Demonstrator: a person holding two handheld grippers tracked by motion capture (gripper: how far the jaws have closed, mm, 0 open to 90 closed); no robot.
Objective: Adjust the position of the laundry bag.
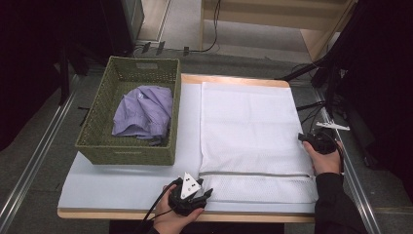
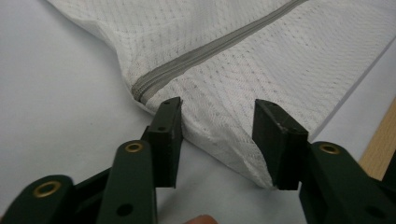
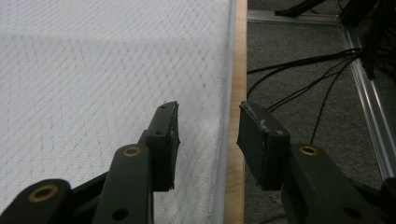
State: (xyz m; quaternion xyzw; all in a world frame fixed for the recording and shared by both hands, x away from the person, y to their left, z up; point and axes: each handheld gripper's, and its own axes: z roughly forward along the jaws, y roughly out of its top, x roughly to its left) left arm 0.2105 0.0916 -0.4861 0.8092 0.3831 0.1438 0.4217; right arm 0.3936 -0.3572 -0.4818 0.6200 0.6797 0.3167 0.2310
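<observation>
White mesh laundry bag (image 1: pixel 248 131), flat and rectangular, fine diamond-net weave, lying on the pale sheet-covered worktop (image 1: pixel 122 187), right of a woven green basket (image 1: pixel 127 151). Grey zipper (image 1: pixel 253 174) running straight across the bag near its front edge; in the left gripper view its end (image 2: pixel 140 91) stops just short of the bag's corner. Crumpled lilac shirt (image 1: pixel 143 114) heaped inside the basket, soft folds, with something dark at its lower edge too small to make out. Bare wooden rim along the worktop's front and right sides.

Left gripper (image 1: pixel 191 192) at the bag's near left corner, partly covered by its grey three-cornered plate and the hand around it. Fingers (image 2: pixel 167 135) partly open, astride the corner of the mesh, the fabric between them but not visibly pinched; the right pad may brush the edge, hard to tell.

Right gripper (image 1: pixel 311 141) at the bag's right edge, small and dark from above. Fingers (image 3: pixel 163 140) partly open, one over the mesh, the other over the wooden rim and the grey carpet beyond, gripping nothing. Black cables on the floor (image 3: pixel 317 79) cut off by the frame.
</observation>
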